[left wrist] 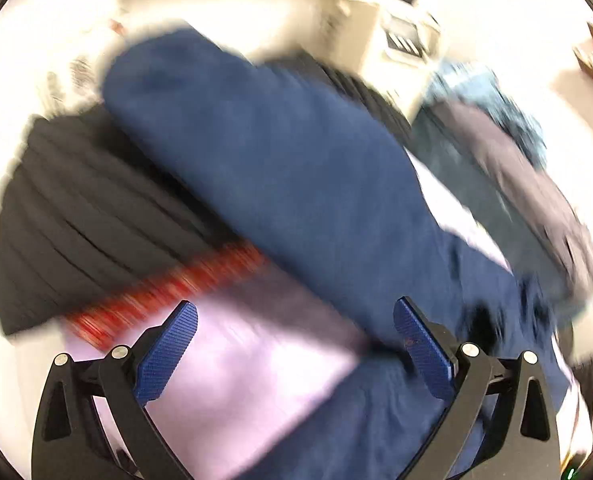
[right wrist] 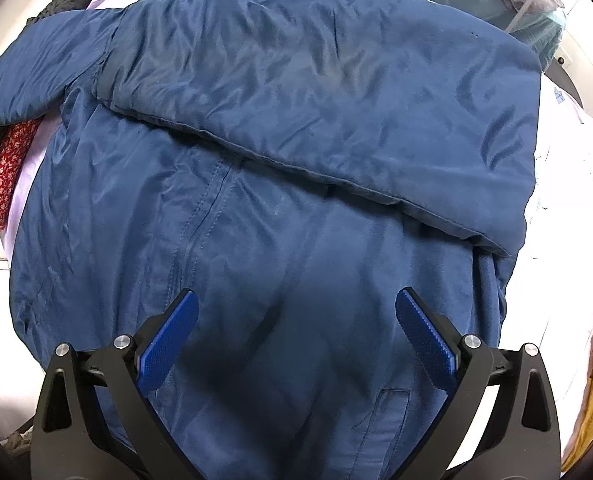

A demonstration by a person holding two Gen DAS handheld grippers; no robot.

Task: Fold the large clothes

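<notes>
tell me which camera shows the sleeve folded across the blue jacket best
The right wrist view. It is sharp and looks down on the blue jacket, with the folded sleeve lying across the chest. The left wrist view is motion-blurred and shows only a long blue sleeve-like shape, so I cannot tell its fold there.

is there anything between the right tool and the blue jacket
Nothing visible. The open right tool hangs directly over the blue jacket, with only jacket fabric between its fingers. The red patterned cloth lies off at the jacket's edge.
</notes>
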